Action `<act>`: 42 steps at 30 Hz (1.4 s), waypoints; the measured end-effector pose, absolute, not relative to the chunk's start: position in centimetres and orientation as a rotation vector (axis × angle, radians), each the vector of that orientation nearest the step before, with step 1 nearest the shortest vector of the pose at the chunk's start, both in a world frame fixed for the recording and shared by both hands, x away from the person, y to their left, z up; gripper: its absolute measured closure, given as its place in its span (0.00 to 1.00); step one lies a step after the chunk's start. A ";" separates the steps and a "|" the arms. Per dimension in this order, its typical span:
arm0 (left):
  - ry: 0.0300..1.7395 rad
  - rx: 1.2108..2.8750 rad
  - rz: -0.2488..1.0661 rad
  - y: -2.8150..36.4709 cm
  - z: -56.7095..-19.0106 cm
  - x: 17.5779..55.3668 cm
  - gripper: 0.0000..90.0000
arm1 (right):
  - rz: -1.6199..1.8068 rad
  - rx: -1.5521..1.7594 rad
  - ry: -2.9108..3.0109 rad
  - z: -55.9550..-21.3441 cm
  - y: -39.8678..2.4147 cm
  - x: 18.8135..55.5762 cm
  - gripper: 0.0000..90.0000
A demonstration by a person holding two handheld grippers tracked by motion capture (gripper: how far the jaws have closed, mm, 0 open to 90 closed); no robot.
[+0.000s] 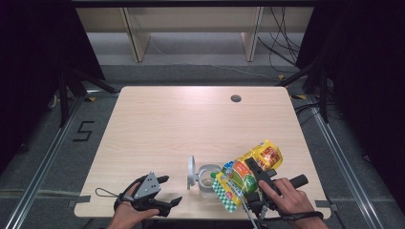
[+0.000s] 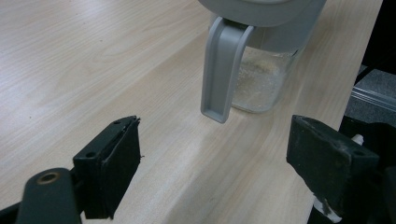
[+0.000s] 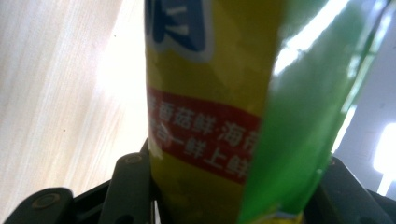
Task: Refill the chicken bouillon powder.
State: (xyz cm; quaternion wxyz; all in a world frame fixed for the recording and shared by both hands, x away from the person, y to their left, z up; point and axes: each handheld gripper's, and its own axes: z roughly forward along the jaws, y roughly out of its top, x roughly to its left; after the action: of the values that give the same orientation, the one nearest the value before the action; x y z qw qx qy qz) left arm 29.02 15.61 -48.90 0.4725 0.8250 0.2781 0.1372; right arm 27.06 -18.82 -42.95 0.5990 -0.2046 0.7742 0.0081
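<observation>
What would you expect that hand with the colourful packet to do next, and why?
Probably tip the packet a little further over the open jar. The right gripper clamps the packet, its lower end already sits at the jar's mouth, and the lid is swung aside. The left gripper waits open beside the jar.

Even overhead light falls on the pale table (image 1: 191,124), while the surroundings at left and right sink into near black. Shadows under objects are soft and short. In the right gripper view the pouch (image 3: 224,93) is close, blurred and underexposed, with white glare streaks at right and blown-out wood at left.
</observation>
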 end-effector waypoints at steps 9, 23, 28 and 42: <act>0.682 2.018 0.337 15.6 -48.9 29.0 0.19 | -0.012 -0.453 1.788 -43.1 -18.7 27.0 0.61; 0.681 2.012 0.331 15.5 -48.9 29.0 0.19 | -0.064 -0.563 1.744 -42.4 -18.3 27.3 0.62; 0.682 2.011 0.330 15.5 -49.0 29.0 0.19 | -0.068 -0.559 1.744 -42.4 -18.3 27.1 0.62; 0.681 2.013 0.329 15.5 -49.0 29.0 0.19 | -0.127 -0.595 1.736 -42.0 -18.2 27.2 0.62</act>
State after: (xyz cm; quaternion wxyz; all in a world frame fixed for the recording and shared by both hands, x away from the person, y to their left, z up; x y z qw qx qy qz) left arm 29.04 15.46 -48.99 0.4755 0.8235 0.2786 0.1346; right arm 27.16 -18.21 -42.02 0.6060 -0.2573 0.7507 -0.0547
